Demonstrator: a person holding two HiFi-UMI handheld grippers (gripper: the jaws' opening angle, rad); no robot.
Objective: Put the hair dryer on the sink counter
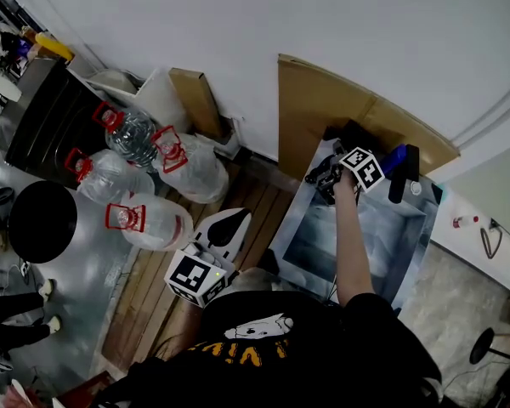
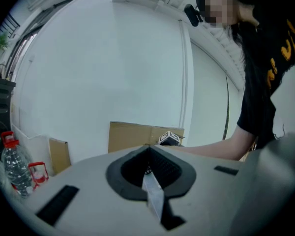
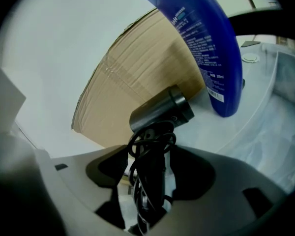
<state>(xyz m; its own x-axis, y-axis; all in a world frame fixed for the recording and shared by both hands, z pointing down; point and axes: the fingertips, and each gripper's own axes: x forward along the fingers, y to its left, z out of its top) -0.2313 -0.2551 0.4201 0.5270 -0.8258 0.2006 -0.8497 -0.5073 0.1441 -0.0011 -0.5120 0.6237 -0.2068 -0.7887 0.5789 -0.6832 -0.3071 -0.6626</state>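
The right gripper [image 3: 150, 154] has its jaws spread wide. The black handle of the hair dryer [image 3: 162, 109], wrapped in its coiled cord [image 3: 148, 146], stands between them, and a pale gap shows beside the handle on the left side of the frame, so the pads are not clamping it. The dryer's dark barrel sits just above the jaws at frame centre, tilted, with its nozzle end toward the right. Directly behind the barrel is a cardboard sheet [image 3: 132, 82] leaning on the white wall [image 3: 64, 33]. A blue bottle [image 3: 201, 38] stands just right of the barrel, its base on the pale sink counter [image 3: 221, 132]. Whether the dryer rests on the counter cannot be determined from this view. In the head view the right gripper [image 1: 330, 177] is at centre right, on an outstretched arm over the far edge of the metal sink [image 1: 306, 245], close to the blue bottle [image 1: 393, 158] and the cardboard sheet [image 1: 323, 100]. The left gripper [image 2: 148, 149] has its jaws closed tip to tip with nothing between them. In the head view the left gripper [image 1: 225, 228] is held near the person's body at lower centre, well apart from the sink. Clear water jugs [image 1: 136, 134] with red caps lie on the floor at upper left.
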